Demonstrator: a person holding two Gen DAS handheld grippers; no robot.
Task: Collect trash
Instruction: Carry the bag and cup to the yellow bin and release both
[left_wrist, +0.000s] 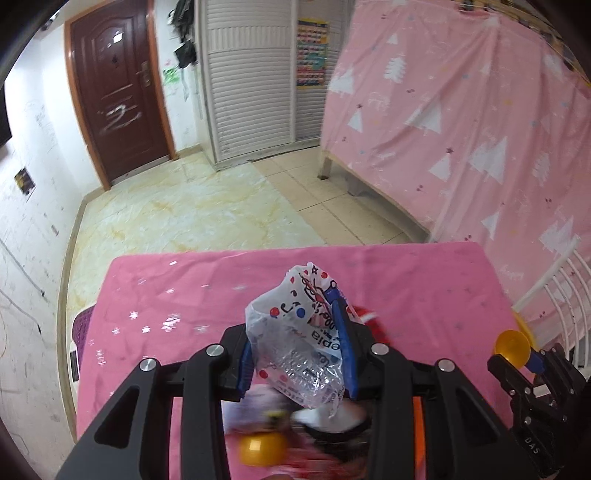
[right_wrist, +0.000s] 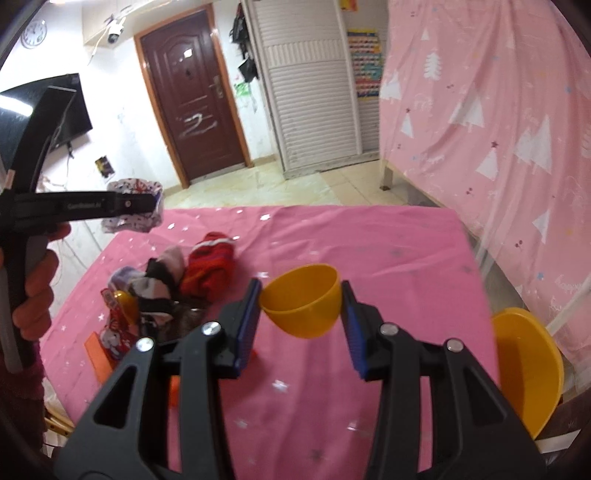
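My left gripper (left_wrist: 297, 354) is shut on a crumpled clear plastic bag (left_wrist: 299, 332) with red and blue dots, held above the pink-covered table (left_wrist: 424, 295). It also shows at the left of the right wrist view (right_wrist: 147, 203), with the bag (right_wrist: 133, 206) at its tip. My right gripper (right_wrist: 301, 314) is shut on a small yellow plastic half-shell (right_wrist: 301, 304), above the table's middle. It appears at the right edge of the left wrist view (left_wrist: 532, 360). Another yellow half-shell (left_wrist: 262, 448) lies below the left gripper, blurred.
A pile of socks and a red knitted piece (right_wrist: 210, 266) lies on the table's left part, beside printed wrappers (right_wrist: 116, 332) and an orange card (right_wrist: 98, 345). A yellow bowl-shaped bin (right_wrist: 524, 369) stands off the table's right edge. A pink curtain (right_wrist: 498, 129) hangs at right.
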